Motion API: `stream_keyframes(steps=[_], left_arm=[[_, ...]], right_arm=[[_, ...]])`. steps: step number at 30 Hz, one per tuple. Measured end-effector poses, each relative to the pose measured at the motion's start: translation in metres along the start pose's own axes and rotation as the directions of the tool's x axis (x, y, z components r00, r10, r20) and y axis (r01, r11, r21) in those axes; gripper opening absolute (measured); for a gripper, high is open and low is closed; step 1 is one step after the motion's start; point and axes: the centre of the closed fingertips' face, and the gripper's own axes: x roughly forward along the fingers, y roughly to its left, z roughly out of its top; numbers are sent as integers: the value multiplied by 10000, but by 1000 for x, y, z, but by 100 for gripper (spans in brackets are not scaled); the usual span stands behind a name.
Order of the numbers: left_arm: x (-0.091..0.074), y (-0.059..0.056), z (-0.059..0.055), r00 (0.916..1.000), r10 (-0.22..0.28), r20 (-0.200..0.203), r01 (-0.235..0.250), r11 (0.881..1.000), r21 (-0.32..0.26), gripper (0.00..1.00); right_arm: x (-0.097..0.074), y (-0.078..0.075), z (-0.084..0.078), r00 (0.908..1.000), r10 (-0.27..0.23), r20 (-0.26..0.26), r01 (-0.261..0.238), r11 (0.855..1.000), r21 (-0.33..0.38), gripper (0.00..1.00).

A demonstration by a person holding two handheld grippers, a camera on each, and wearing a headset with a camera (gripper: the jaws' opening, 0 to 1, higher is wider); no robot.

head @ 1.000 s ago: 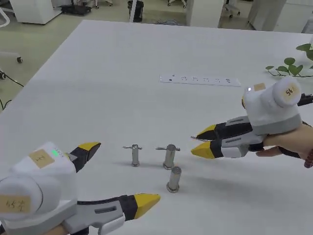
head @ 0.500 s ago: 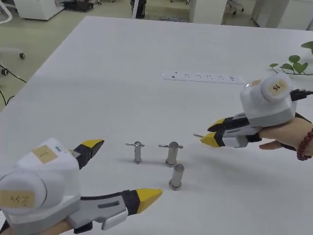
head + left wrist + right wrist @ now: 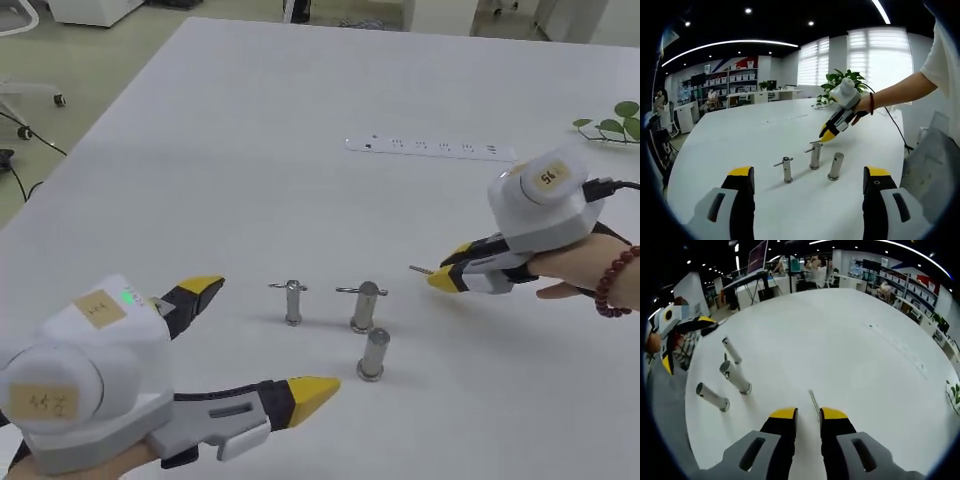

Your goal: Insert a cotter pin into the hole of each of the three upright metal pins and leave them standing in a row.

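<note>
Pinching cotter pin (image 3: 421, 269) in rt tool (image 3: 447, 277), well apart from metal pins (image 3: 367, 306), lt tool (image 3: 262, 337) wide, nearer them

Left pin (image 3: 293, 302) stood beside right pin (image 3: 365, 306) at frame centre, third pin (image 3: 373, 354) below. My left gripper (image 3: 258, 340) sat lower left; cotter pin (image 3: 420, 269) sat in my right gripper (image 3: 440, 275), right.

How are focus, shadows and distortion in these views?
Head view: sharp, evenly lit, faint shadows by the metal pins. Left gripper view: fisheye bulge, windows glaring. Right gripper view: table bowed, pins slanting, cotter pin thin but legible.
</note>
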Motion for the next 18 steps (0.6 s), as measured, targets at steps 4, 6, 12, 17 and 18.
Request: stream_keyframes(steps=[4, 6, 12, 17, 18], left_arm=[[0, -1, -1, 10000, -73, -31, 73, 10000, -41, 90], [0, -1, -1, 9999, -117, -30, 117, 9999, -45, 89], [0, 0, -1, 9999, -151, -29, 151, 9999, 4, 88], [-1, 1, -2, 9998, -173, -51, 173, 9998, 11, 87], [-1, 1, -2, 9998, -183, -52, 183, 9998, 8, 87]], right_arm=[[5, -3, -5, 9996, -28, -267, 24, 9998, -174, 18], [6, -4, -6, 9994, -57, -328, 49, 9997, -235, 17], [8, -8, -7, 9985, -116, -529, 94, 9991, -420, 14], [8, -9, -9, 9971, -139, -749, 85, 9973, -729, 13], [8, -9, -9, 9967, -120, -797, 58, 9970, -776, 12]])
